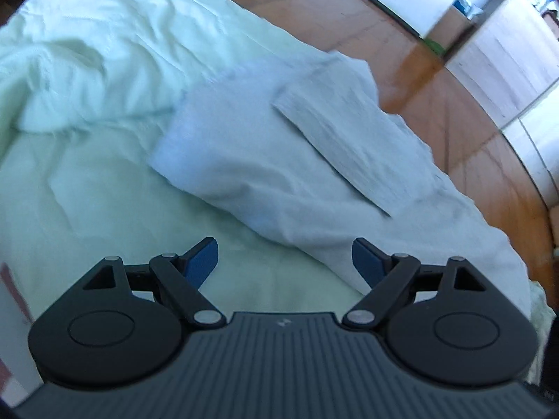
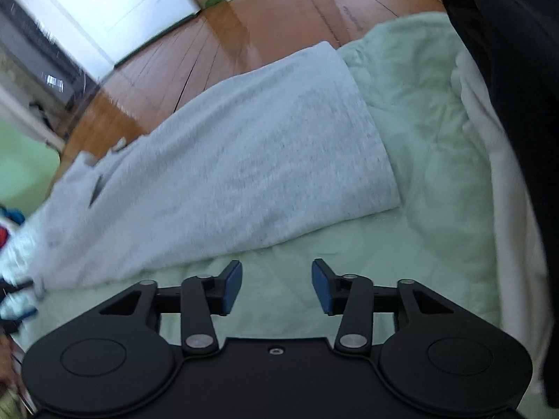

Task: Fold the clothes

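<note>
Left gripper [image 1: 285, 258]: jaws spread wide, nothing between the blue pads [image 1: 202, 262], hanging over the pale green blanket [image 1: 87, 216]. Right gripper [image 2: 276, 284]: jaws partly spread, also empty, over the same blanket.

Grey garment [image 1: 297, 160] lies flat on the blanket, already folded into a long narrow strip. In the left wrist view it runs from about 10 o'clock of the gripper out toward 3 o'clock, with its near long edge just ahead of the right-hand pad. A folded-in flap [image 1: 335, 143], probably a sleeve, sits on top at roughly 1 o'clock. In the right wrist view the strip fills 10 to 1 o'clock, with its square end at 1 o'clock and its near edge just ahead of the fingers. Both views are motion-blurred, so I cannot read the fine edges.

Judgement: the lengthwise fold looks done and the crosswise fold is next.
- Each gripper takes one corner of the same short end, pads fully over all layers.
- Pinch close to the edge, or the blanket comes up too.
- Lift both corners level and carry them together to the other end.
- Keep the flap trapped inside.
- Risk: the layers slide apart if the pads catch only the top one.

Far: the wooden floor [image 1: 436, 104] beyond the bed edge at 12 to 2 o'clock, then white cabinets [image 1: 506, 52].
</note>
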